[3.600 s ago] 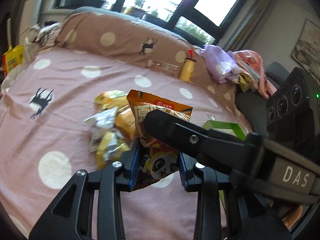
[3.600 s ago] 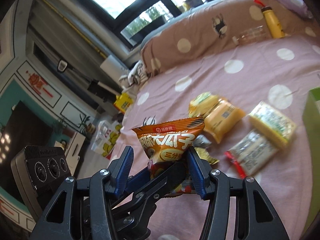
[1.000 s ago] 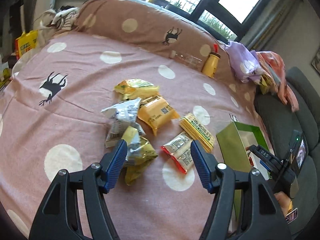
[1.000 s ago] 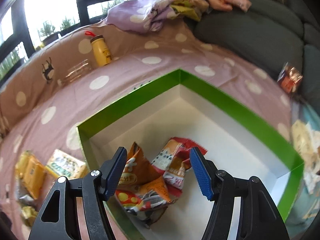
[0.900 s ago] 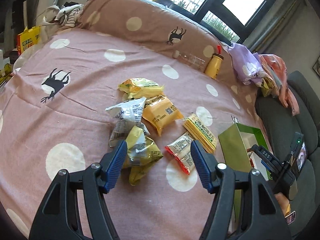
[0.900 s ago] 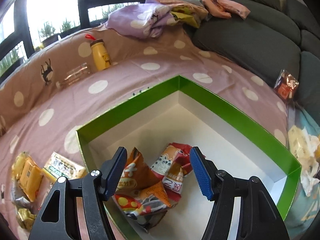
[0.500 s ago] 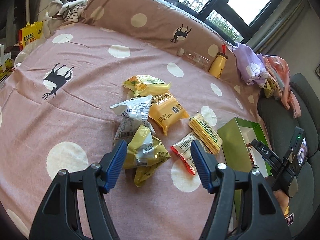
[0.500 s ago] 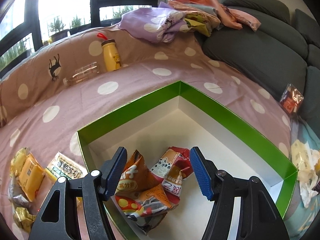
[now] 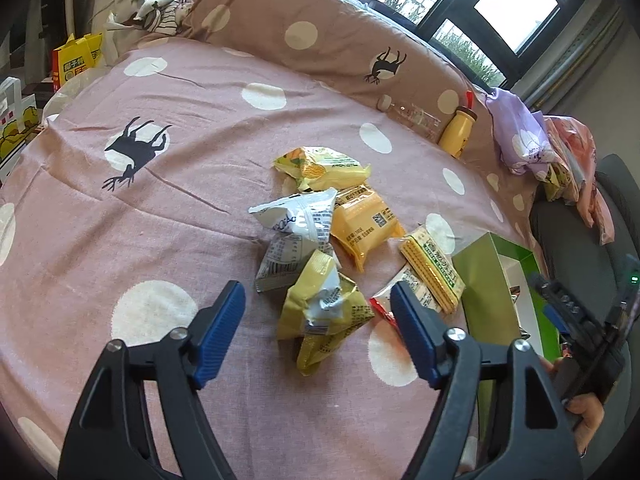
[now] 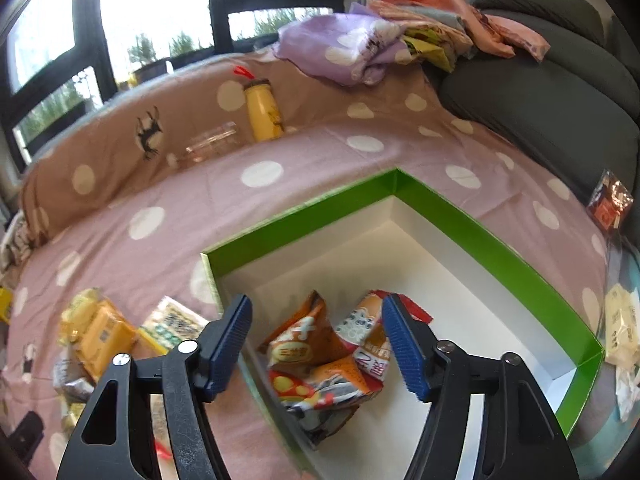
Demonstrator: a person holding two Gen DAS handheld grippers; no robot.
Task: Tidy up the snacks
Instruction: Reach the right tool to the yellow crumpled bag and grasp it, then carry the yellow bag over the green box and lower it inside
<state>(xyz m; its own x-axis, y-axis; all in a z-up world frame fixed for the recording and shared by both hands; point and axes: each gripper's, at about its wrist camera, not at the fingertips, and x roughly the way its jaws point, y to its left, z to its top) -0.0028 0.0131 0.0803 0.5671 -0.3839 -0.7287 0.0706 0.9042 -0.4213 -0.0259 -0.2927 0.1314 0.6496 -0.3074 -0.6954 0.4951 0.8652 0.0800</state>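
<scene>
Several snack packets lie in a loose heap on the pink dotted bedspread (image 9: pixel 168 208). A crumpled yellow packet (image 9: pixel 322 310) lies nearest, between the fingertips of my open, empty left gripper (image 9: pixel 316 332). A white packet (image 9: pixel 296 220), an orange-yellow packet (image 9: pixel 366 226) and a wafer bar (image 9: pixel 432 264) lie beyond. My right gripper (image 10: pixel 316 344) is open and empty above the green box (image 10: pixel 472 220), where orange snack bags (image 10: pixel 324 360) lie. The box shows in the left wrist view (image 9: pixel 484 292) too.
A yellow bottle (image 10: pixel 262 114) and a clear bottle (image 10: pixel 208 146) lie against the brown dotted bolster (image 9: pixel 320 40). Folded clothes (image 10: pixel 360 52) and a dark sofa (image 10: pixel 540 96) stand to the right. A small red packet (image 10: pixel 610 200) lies near the sofa.
The orange bag that both grippers held is now in the box, and both grippers are open. My left gripper has moved closer to the snack heap. My right gripper has lifted slightly above the box.
</scene>
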